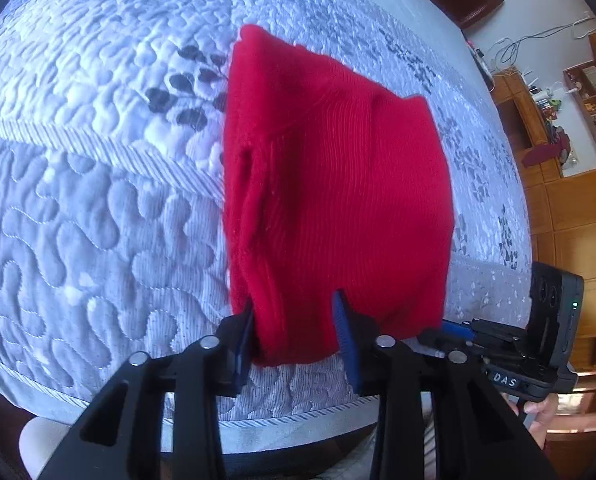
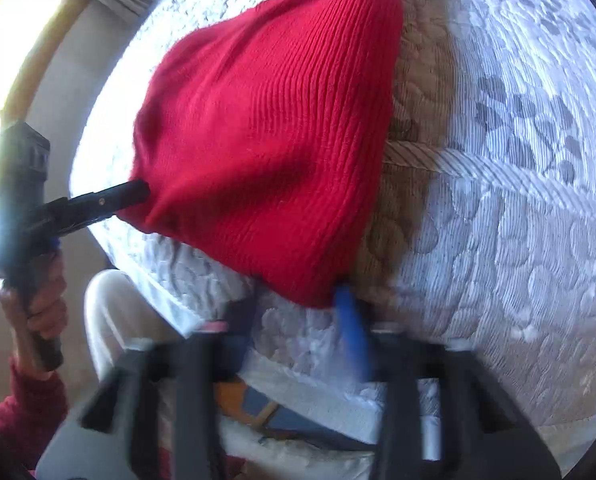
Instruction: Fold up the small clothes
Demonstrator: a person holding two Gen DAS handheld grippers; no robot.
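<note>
- Red knitted garment (image 1: 338, 200) hangs in the air above the bed (image 1: 98, 200), stretched between the two claws; its far end seems to reach the quilt.
- Left claw (image 1: 294, 332) grasps the near left corner of the garment: the cloth sits between its blue pads (image 1: 344, 328), and from the right wrist view its tips (image 2: 132, 192) disappear into the fabric edge.
- Right claw (image 2: 298, 308) is at the other near corner. The picture is blurred there, but the cloth edge goes down between the fingers, so it appears clenched on the garment.
- A hand (image 2: 46, 292) in a red sleeve (image 2: 30, 412) holds the left tool.
- Judgement: the step in hand is to carry the near edge over and make a fold.
- To do it well, both corners should stay at the same height, with the edge between them tight but not pulled hard.
- The knit is soft and can sag in the middle, so the lowering should be slow and even.
- Both grips should let go only when the cloth lies flat on the bed.
</note>
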